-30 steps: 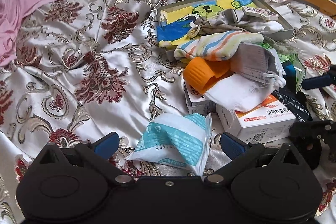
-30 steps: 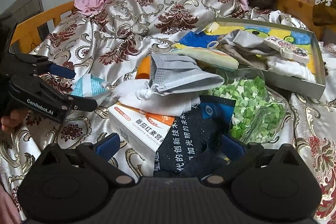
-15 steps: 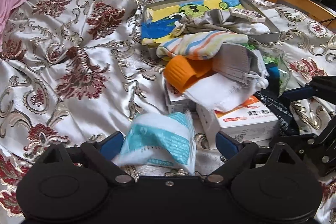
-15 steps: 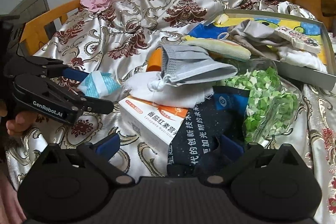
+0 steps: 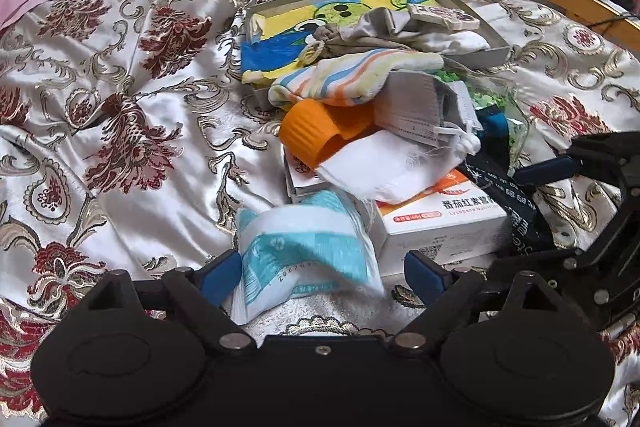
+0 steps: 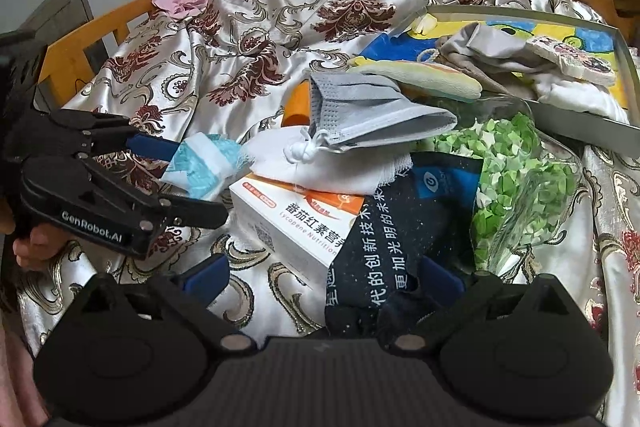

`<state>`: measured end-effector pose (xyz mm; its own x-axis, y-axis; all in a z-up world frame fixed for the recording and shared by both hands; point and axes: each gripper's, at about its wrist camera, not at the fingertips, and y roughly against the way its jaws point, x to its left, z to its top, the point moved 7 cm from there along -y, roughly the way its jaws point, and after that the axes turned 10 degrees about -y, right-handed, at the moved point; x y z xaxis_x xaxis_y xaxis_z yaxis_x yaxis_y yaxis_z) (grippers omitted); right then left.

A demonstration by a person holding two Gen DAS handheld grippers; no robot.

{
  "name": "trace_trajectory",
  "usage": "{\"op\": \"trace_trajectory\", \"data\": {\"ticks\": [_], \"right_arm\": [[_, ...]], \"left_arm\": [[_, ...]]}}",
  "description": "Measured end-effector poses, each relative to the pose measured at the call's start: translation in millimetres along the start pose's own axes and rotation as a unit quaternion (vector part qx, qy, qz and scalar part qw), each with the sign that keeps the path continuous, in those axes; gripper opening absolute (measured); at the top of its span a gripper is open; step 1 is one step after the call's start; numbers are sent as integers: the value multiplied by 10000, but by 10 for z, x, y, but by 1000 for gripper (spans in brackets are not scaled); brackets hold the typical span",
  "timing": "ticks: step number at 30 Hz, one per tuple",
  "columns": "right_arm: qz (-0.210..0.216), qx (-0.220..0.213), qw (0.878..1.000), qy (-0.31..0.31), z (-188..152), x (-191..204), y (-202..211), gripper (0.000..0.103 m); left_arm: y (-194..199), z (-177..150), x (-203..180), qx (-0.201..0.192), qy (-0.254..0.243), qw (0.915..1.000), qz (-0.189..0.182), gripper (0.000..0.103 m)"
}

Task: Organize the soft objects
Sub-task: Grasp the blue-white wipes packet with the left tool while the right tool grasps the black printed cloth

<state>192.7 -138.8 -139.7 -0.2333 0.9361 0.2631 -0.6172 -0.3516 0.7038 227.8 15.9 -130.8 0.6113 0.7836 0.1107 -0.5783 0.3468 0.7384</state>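
Two blue pads of our left gripper (image 5: 324,273) stand spread around the teal-and-white packet (image 5: 304,251); the jaws have just been narrowing, the near-left pad touching its edge, the right one apart. We squeeze gently, mid-body, so the soft pack doesn't slip. Our right gripper (image 6: 324,277) hangs spread over the dark printed cloth (image 6: 396,227), pinching nothing. Just beyond sits the white-and-orange box (image 5: 436,223), then the grey face mask (image 6: 368,111). Farthest, the grey tray (image 5: 496,43) looks the likely destination.
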Motion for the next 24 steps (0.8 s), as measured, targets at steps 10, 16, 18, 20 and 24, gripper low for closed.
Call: {"op": "trace_trajectory", "data": {"ticks": [10, 16, 18, 20, 24], "right_arm": [[-34, 136, 9998, -102, -31, -26, -39, 100], [-36, 162, 9997, -163, -31, -37, -40, 97], [-43, 204, 9996, -203, -36, -43, -41, 96], [-49, 252, 9993, -256, -36, -56, -49, 94], [-80, 354, 9986, -395, -48, -98, -60, 86]], "left_arm": [[-78, 16, 15, 9, -247, 9995, 201, 80], [-66, 10, -26, -45, -353, 9993, 129, 71], [-59, 7, -39, -54, -378, 9992, 109, 70], [-51, 2, -53, -47, -389, 9992, 74, 70], [-22, -11, -75, -29, -419, 9991, 20, 70]]}}
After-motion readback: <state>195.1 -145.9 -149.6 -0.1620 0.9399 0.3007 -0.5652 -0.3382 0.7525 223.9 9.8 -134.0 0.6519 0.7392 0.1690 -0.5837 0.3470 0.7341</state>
